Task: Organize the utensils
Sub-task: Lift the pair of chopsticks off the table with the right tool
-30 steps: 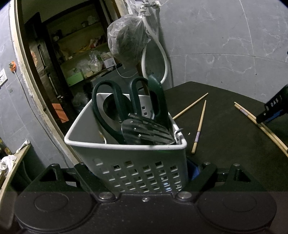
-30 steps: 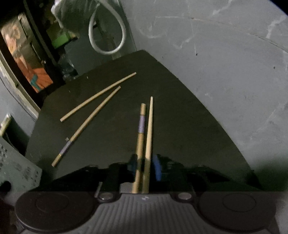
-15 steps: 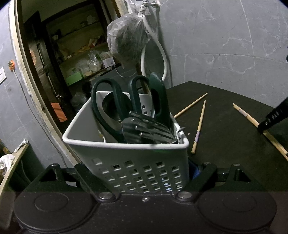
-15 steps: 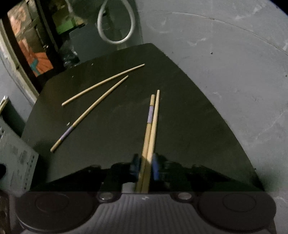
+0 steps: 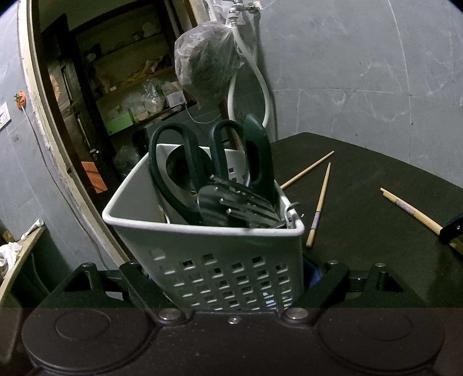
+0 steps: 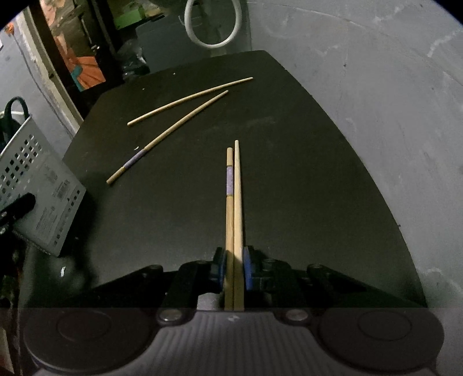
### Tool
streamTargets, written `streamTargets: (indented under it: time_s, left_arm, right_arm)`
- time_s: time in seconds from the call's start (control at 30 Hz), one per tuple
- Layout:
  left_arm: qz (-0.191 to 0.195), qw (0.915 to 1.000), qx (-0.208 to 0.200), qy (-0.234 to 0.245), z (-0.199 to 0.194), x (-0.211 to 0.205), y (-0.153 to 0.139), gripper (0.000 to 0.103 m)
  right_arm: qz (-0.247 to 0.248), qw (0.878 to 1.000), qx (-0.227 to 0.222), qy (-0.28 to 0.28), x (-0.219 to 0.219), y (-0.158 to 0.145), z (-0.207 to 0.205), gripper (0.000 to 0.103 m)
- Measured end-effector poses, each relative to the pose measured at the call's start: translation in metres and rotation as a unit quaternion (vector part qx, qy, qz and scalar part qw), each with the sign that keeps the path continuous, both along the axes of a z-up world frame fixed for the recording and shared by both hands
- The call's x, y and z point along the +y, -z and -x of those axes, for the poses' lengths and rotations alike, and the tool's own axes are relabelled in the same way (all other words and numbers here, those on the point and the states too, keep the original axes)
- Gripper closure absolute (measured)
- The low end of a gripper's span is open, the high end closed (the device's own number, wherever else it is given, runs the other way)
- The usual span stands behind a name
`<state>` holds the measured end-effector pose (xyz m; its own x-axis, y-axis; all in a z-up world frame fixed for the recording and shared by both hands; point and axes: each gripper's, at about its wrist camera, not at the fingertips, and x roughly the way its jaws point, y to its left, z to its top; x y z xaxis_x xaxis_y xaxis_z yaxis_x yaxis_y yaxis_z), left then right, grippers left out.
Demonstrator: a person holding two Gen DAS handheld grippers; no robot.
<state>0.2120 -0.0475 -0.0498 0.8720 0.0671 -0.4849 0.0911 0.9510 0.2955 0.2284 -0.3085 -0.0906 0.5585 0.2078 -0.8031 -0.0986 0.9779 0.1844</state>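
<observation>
Grey marbled wall tiles back a dark tabletop (image 6: 289, 179), and off to the left a doorway opens onto cluttered shelves. On a tap by the wall hangs a clear plastic bag (image 5: 207, 62) beside a looped white hose (image 6: 212, 26).

At the near edge of the left wrist view, the left gripper (image 5: 231, 277) clamps a white perforated utensil caddy (image 5: 222, 260) between its jaws, the pads pressed against the caddy's lower sides. Inside the caddy stand dark green-handled scissors (image 5: 202, 156), handles up, with a slotted metal spatula (image 5: 240, 206) leaning in front of them and a shiny metal ladle bowl (image 5: 181, 170) behind. From the right wrist view the same caddy appears tilted at the left edge of the table.

Closed tight, the right gripper (image 6: 233, 269) pinches a pair of chopsticks (image 6: 233, 202) between its blue pads (image 6: 247, 269); the two sticks lie side by side and point straight ahead over the table, and the left one carries a purple band. Whether their tips touch the surface cannot be told.

Two more loose chopsticks (image 6: 179, 115) lie on the tabletop farther back and to the left, well apart from the held pair, angled toward the far corner; the nearer one has a purple band close to its thick end. They sit between the caddy and the held pair.
</observation>
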Motion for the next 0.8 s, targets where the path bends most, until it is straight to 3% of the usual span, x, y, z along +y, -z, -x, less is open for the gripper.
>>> streamTargets:
  time_s: [0.07, 0.13, 0.43, 0.6, 0.67, 0.8]
  left_arm:
    - [0.001, 1.0000, -0.001, -0.001, 0.000, 0.000, 0.000, 0.015]
    - [0.001, 1.0000, -0.001, -0.001, 0.001, -0.001, 0.000, 0.015]
    - [0.004, 1.0000, -0.002, -0.003, 0.004, 0.000, -0.001, 0.015]
    - [0.007, 0.9999, -0.002, -0.007, 0.006, 0.001, -0.001, 0.015]
    - [0.008, 0.9999, -0.002, -0.008, 0.007, 0.002, -0.001, 0.015]
    - [0.010, 0.9999, -0.003, -0.010, 0.006, 0.002, -0.002, 0.015]
  right_arm:
    - [-0.006, 1.000, 0.002, 0.004, -0.001, -0.001, 0.000, 0.078]
    - [-0.007, 1.000, 0.000, 0.002, 0.001, -0.002, -0.002, 0.058]
    - [-0.010, 1.000, -0.002, 0.005, 0.006, -0.003, -0.043, 0.052]
    - [0.004, 1.000, 0.004, 0.002, 0.013, -0.002, -0.062, 0.054]
    - [0.019, 1.000, 0.002, 0.002, 0.018, -0.001, -0.063, 0.060]
    - [0.056, 0.998, -0.010, -0.008, 0.029, -0.001, -0.064, 0.087]
